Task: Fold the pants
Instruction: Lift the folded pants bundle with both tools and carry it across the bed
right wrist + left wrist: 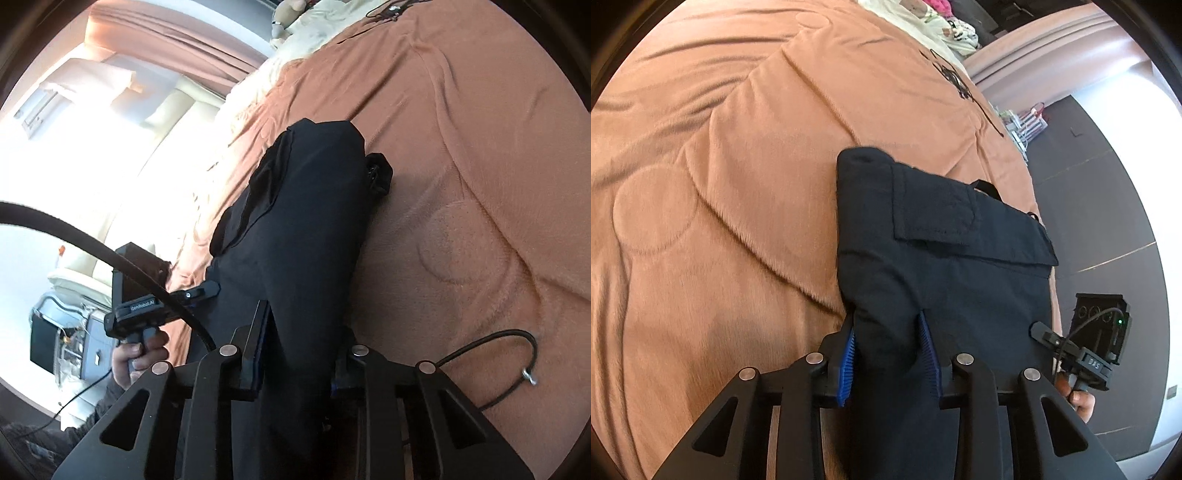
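Dark navy pants [942, 258] lie on an orange-brown fleece blanket [720, 184], a flapped pocket facing up. My left gripper [890, 332] is shut on a fold of the pants, cloth bunched between its blue pads [849, 354]. In the right wrist view the pants [295, 221] rise as a dark ridge over the blanket [480, 166]. My right gripper [306, 332] is shut on the pants; its right finger is hidden by cloth. Each view shows the other gripper, the right one [1082, 354] and the left one [155, 306], at the pants' far side.
The bed's edge runs beside the pants, with dark floor [1108, 221] beyond. Pale bedding and toys [942, 22] lie at the head of the bed. A black cord with a metal ring [517, 365] lies on the blanket. A bright window and sofa [110, 110] are on the left.
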